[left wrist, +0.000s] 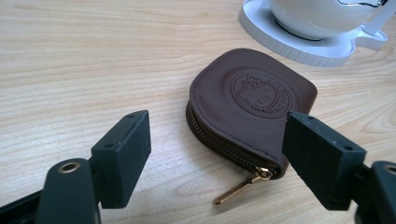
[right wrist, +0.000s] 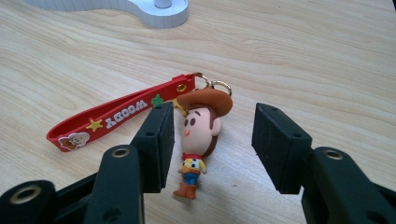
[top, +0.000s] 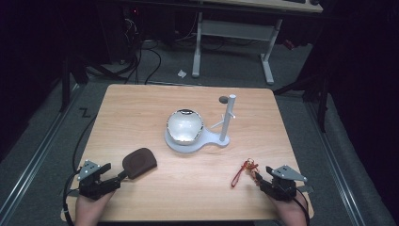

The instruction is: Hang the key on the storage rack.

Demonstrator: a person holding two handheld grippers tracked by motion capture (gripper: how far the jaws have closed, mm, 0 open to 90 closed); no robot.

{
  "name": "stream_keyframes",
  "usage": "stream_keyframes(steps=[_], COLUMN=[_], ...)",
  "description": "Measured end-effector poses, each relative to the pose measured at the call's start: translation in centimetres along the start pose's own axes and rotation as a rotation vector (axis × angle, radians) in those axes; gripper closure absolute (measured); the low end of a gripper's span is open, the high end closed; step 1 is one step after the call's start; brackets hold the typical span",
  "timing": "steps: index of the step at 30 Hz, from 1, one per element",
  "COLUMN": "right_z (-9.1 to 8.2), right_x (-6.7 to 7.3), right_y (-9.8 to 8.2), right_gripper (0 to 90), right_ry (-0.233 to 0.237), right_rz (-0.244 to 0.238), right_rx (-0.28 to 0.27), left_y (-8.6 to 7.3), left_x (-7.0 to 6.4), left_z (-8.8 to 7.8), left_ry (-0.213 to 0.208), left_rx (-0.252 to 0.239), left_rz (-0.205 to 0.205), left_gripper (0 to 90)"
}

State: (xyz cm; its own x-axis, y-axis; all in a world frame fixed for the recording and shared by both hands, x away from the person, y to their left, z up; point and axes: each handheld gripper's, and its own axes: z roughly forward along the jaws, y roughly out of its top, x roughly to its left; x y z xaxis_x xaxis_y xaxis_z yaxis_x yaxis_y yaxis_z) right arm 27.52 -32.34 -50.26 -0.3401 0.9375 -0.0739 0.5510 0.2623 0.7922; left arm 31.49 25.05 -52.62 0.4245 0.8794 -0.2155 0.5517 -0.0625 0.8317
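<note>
High view: wooden bench (top: 141,113), person's hands at the near edge, one set of tongs in each. Left tongs (top: 115,181) sit near the bench's near-left corner, tips pointing at a brown leather pouch (top: 139,162) lying flat just ahead of them. Right tongs (top: 261,181) sit near the near-right corner, with a red-strapped keychain (top: 242,172) at the tips. Mid-bench: a white stand (top: 197,140) carrying a shiny round bowl (top: 185,125) and an upright white post (top: 227,117). A small dark disc (top: 223,99) lies on the bench beyond the post.

Left gripper view: left tongs (left wrist: 215,149) stand wide apart, nothing clamped. The pouch (left wrist: 252,105) lies between and just beyond the jaws, zipper edge facing the camera, brass zipper pull (left wrist: 240,185) resting on the bench in the gap. The right-hand jaw overlaps the pouch's near corner; contact cannot be told. Round embossed stamp on the top face. The stand's edge (left wrist: 289,44) sits behind the pouch, clear of it.

Right gripper view: right tongs (right wrist: 212,140) stand apart, not clamped. A cowboy figure (right wrist: 201,135) with a brown hat lies between the jaws, close to the left-hand one. Its metal rings (right wrist: 212,84) join it to the red strap (right wrist: 112,119), which runs off to the left on the bench. The stand's base (right wrist: 154,14) is well apart at the top.
</note>
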Motion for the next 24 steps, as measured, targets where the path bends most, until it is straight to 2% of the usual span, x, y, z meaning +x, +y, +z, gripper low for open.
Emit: stream_keyframes(steps=[5, 6, 7, 9, 12, 13, 15, 18, 20, 21, 24], right_z=[0.1, 0.1, 0.1, -0.1, 0.0, 0.0, 0.2, 0.4, 0.5, 0.5, 0.6], right_x=[-0.3, -0.5, -0.5, -0.5, -0.5, -0.5, -0.5, -0.4, -0.4, -0.4, -0.4], right_y=[-0.2, -0.2, -0.2, -0.1, -0.1, -0.1, 0.0, -0.1, -0.1, -0.1, -0.1], right_gripper=[51.7, 51.6, 51.6, 51.5, 51.4, 51.4, 51.4, 51.4, 52.1, 52.8, 54.4], right_ry=[0.014, 0.012, 0.012, 0.013, 0.013, 0.014, 0.012, 0.016, 0.017, 0.015, 0.014], right_rz=[-0.002, -0.005, -0.005, -0.001, -0.005, 0.001, 0.002, 0.009, 0.007, 0.012, 0.023], right_rx=[0.0, -0.003, -0.003, -0.009, -0.011, -0.01, -0.008, -0.001, 0.002, 0.004, 0.009], left_y=[0.2, 0.1, 0.1, 0.0, 0.0, 0.0, 0.0, 0.1, 0.1, 0.1, 0.1], left_x=[-0.5, -0.8, -0.8, -1.3, -1.5, -1.6, -1.6, -1.5, -1.4, -1.4, -1.4], left_z=[0.2, 0.4, 0.4, 0.6, 0.6, 0.6, 0.4, 0.2, 0.2, 0.4, 0.6], left_ry=[0.0, 0.01, 0.01, 0.027, 0.032, 0.042, 0.047, 0.034, 0.04, 0.056, 0.057], left_rx=[-0.005, 0.006, 0.006, 0.019, 0.024, 0.026, 0.024, 0.014, 0.017, 0.02, 0.029], left_rz=[0.029, 0.055, 0.055, 0.094, 0.112, 0.133, 0.138, 0.114, 0.118, 0.131, 0.13], left_gripper=[23.8, 23.9, 24.3, 24.4, 24.3, 24.1, 23.9, 23.6, 24.1, 24.5, 24.8])
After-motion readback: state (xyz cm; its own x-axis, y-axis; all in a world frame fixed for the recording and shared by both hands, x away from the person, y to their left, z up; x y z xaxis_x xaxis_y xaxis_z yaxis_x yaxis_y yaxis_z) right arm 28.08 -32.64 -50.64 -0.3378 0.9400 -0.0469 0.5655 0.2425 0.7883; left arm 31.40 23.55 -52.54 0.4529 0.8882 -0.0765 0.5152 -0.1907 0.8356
